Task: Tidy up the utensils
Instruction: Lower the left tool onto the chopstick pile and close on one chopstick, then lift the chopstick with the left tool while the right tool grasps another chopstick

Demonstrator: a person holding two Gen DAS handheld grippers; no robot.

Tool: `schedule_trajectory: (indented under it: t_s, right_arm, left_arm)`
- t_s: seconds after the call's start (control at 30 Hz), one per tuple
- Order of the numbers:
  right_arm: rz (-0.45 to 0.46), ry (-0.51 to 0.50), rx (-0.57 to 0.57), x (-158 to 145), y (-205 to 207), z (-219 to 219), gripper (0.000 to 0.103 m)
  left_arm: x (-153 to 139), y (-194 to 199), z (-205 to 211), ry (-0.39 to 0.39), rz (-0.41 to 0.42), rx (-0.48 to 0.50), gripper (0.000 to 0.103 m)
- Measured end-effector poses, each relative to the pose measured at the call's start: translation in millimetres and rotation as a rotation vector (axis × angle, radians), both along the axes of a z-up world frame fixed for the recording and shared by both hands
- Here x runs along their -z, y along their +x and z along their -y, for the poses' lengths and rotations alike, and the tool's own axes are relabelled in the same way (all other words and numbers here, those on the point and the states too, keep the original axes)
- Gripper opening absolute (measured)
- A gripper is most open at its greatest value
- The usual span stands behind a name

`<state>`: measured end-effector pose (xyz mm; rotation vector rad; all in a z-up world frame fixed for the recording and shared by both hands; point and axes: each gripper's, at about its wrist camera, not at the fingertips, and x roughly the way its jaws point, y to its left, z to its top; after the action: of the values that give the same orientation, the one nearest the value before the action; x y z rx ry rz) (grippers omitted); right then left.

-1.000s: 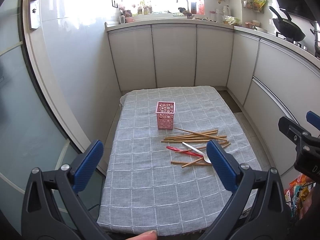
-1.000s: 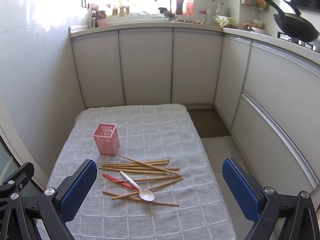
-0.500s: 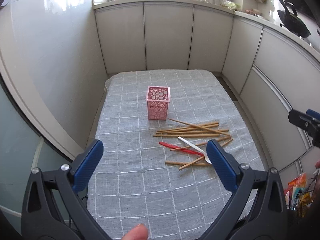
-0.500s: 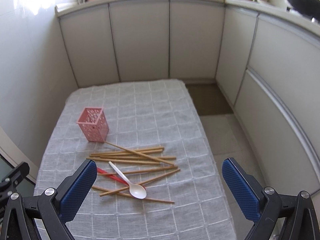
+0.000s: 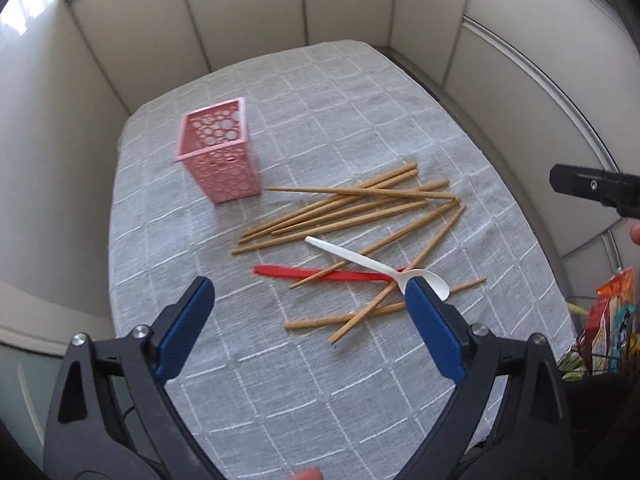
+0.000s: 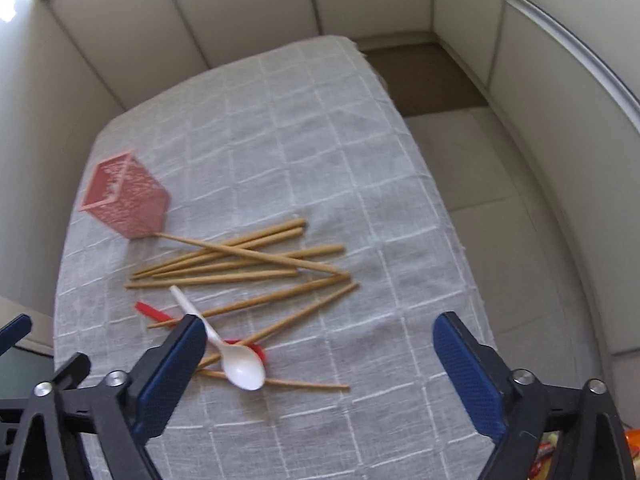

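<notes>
A pink perforated holder (image 5: 218, 150) (image 6: 126, 196) stands upright on the grey checked tablecloth (image 5: 320, 380) (image 6: 320, 128). Right of it lie several wooden chopsticks (image 5: 344, 208) (image 6: 240, 264) in a loose pile, with a white plastic spoon (image 5: 372, 266) (image 6: 236, 360) and a red spoon (image 5: 320, 273) (image 6: 154, 312) crossing them. My left gripper (image 5: 308, 298) hovers above the near side of the pile, jaws wide and closing, with nothing between them. My right gripper (image 6: 320, 334) hangs over the pile's right end, also wide and closing, holding nothing.
White cabinet fronts (image 5: 240, 8) (image 6: 240, 4) wall in the table at the back and the right. A strip of floor (image 6: 480, 152) runs along the table's right edge. Colourful snack packets (image 5: 612, 320) sit low at the right. A fingertip (image 5: 306, 473) shows at the bottom edge.
Both grippers have dropped toward the table and tilted downward, so the utensils now look much larger. The jaws of both stand slightly narrower. Nothing on the cloth has moved.
</notes>
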<state>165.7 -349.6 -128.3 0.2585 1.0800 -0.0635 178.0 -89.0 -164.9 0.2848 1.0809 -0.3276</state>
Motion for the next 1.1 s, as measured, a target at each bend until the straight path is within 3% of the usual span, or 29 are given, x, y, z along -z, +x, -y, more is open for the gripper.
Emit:
schedule_trajectory:
  t_s: [0.27, 0.4, 0.57, 0.63, 0.7, 0.9, 1.1]
  right_arm:
    - [-0.057, 0.009, 0.04, 25, 5, 37, 0.091]
    - [-0.084, 0.017, 0.076, 36, 5, 57, 0.091]
    - [-0.106, 0.047, 0.104, 44, 7, 75, 0.091]
    - [-0.113, 0.043, 0.104, 46, 9, 78, 0.091]
    - [-0.118, 0.035, 0.102, 48, 10, 79, 0.091]
    - [-0.113, 0.053, 0.095, 46, 12, 77, 0.091]
    - [-0.116, 0.056, 0.1, 46, 11, 76, 0.091]
  left_arm:
    - [54, 38, 85, 0.108, -0.005, 0.329, 0.06]
    - [73, 49, 125, 0.155, 0.015, 0.475, 0.057]
    - [96, 61, 157, 0.218, -0.015, 0.583, 0.055]
    - [98, 67, 161, 0.218, -0.019, 0.58, 0.051]
    - [103, 78, 163, 0.194, -0.084, 0.54, 0.043]
    - [101, 101, 154, 0.014, -0.213, 0.371, 0.02]
    - [88, 109, 140, -0.128, -0.29, 0.282, 0.008]
